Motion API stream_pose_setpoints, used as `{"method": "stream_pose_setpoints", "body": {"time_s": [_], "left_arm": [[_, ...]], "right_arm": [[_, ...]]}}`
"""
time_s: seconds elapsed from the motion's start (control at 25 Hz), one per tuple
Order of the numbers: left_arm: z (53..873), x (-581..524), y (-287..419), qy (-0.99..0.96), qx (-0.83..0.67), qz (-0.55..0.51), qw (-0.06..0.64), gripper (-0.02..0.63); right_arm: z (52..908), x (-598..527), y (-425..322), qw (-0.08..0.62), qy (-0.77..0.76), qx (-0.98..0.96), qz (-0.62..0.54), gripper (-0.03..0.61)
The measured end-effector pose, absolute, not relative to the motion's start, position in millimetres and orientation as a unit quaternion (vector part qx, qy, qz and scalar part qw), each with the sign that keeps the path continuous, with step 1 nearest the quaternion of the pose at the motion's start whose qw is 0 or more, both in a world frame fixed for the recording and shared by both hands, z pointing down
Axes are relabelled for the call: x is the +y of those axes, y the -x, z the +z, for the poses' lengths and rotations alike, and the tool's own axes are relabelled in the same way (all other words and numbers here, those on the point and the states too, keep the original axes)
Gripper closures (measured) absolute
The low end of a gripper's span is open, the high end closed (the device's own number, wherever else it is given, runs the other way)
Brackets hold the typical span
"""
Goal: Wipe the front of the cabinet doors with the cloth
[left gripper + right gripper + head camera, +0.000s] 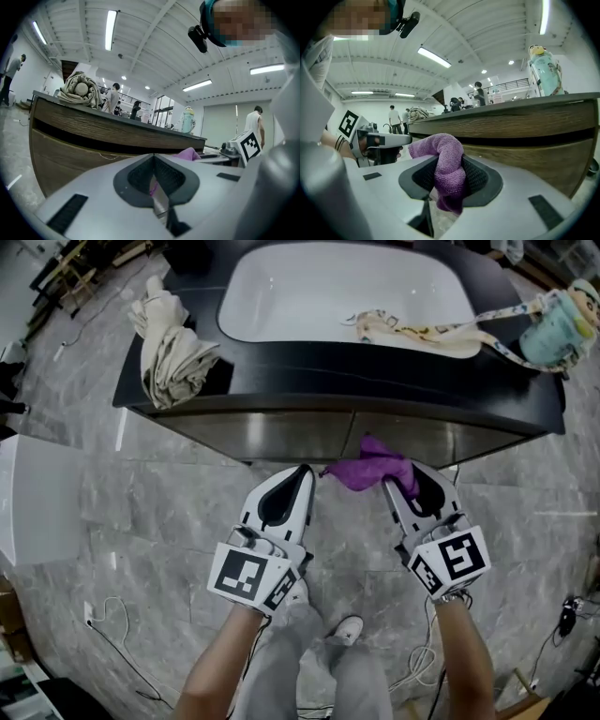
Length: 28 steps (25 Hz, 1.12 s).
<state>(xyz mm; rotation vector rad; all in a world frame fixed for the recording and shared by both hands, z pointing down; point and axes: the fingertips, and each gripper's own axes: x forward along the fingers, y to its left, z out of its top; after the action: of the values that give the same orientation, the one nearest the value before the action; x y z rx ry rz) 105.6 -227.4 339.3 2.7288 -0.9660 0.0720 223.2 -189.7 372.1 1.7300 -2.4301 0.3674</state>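
Both grippers point at the doors (281, 432), which stand straight ahead of you under the dark counter (394, 367). Your right gripper (410, 486) is clamped on the cloth (367, 468), and in its own view the purple bunch fills the gap between the jaws. The loose end trails left, so the cloth's long axis runs across the door fronts, toward the tip of your left gripper (302, 474). That gripper's jaws are drawn together. A sliver of purple shows in their slit, but I cannot tell whether it is pinched.

The cloth sits close in front of the doors, near the seam between them. No view shows whether it touches the wood. Your right hand is the nearer one for the wipe, which likely needs a push forward and then strokes along the grain.

The fronts are flat brown wood, set back under the counter edge. A white sink (347, 287) and a beige towel (169, 338) lie above. Cables (108, 615) lie on the grey tile floor (150, 502) by your feet.
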Motion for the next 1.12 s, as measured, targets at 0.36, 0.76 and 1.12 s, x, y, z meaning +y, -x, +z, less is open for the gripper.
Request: {"method": "stream_pose_setpoints", "body": {"time_s": [0.36, 0.76, 1.12], "left_arm": [[361.6, -262.0, -133.3, -0.950, -0.304, 0.011, 0.071, 0.607], [392.4, -271.5, -148.7, -0.962, -0.267, -0.022, 0.048, 0.607], [388.0, -257.0, -132.6, -0.962, -0.272, -0.036, -0.006, 0.607]], "right_arm": [[389.1, -226.3, -226.9, 0.009, -0.581, -0.805, 0.121, 0.442], [408.0, -250.5, -234.0, 0.002, -0.601, -0.799, 0.040, 0.442], [419.0, -252.4, -242.5, -0.028, -0.627, -0.776, 0.065, 0.442]]}}
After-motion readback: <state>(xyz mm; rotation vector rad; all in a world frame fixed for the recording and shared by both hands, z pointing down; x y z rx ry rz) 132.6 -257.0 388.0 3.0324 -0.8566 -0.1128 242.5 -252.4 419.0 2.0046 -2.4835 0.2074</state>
